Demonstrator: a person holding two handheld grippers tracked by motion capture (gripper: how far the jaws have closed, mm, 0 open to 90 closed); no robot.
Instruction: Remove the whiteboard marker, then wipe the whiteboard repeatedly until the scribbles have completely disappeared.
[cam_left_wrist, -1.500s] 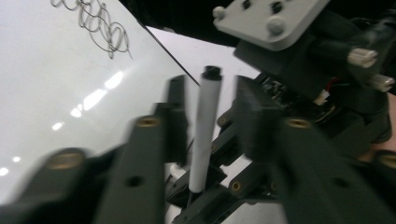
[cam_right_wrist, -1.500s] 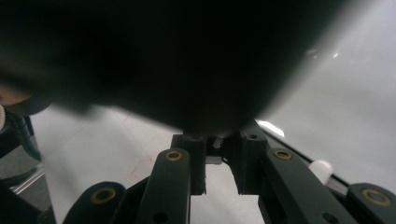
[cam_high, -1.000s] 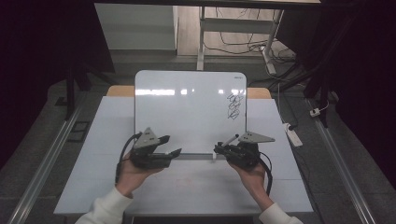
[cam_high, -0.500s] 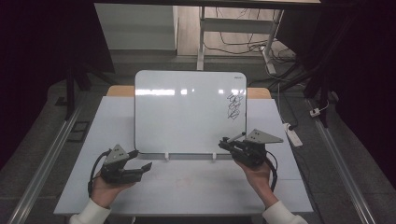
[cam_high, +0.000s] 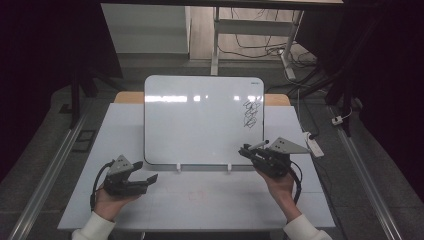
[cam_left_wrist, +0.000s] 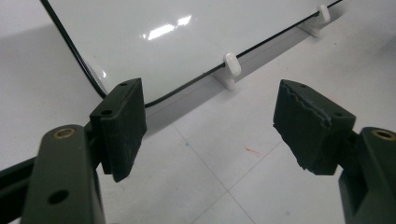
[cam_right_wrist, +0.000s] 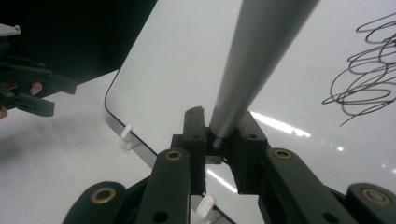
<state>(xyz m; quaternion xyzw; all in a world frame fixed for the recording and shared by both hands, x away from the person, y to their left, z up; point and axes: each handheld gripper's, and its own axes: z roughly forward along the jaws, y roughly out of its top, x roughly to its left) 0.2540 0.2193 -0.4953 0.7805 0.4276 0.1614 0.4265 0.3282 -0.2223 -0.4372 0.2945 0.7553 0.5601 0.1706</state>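
Observation:
A whiteboard (cam_high: 200, 120) leans upright on two white clips at the middle of the table, with a black scribble (cam_high: 250, 114) near its right edge. My right gripper (cam_high: 246, 150) sits by the board's lower right corner, shut on a grey marker (cam_right_wrist: 257, 60) that points up toward the board (cam_right_wrist: 187, 60). My left gripper (cam_high: 150, 180) rests low at the front left of the table, open and holding nothing, its jaws wide apart. In the left gripper view the board's lower corner (cam_left_wrist: 140, 42) and a white clip (cam_left_wrist: 232, 69) lie ahead of the pads (cam_left_wrist: 122, 126).
A white table (cam_high: 210, 200) carries the board. A small white object (cam_high: 315, 146) lies at the table's right edge. Cables run over the floor behind, around a desk frame (cam_high: 216, 40). In the right gripper view the left gripper (cam_right_wrist: 28, 88) shows at far left.
My left gripper has pulled back from the board's bottom edge to the front left of the table. The right gripper with the marker has shifted slightly right and up.

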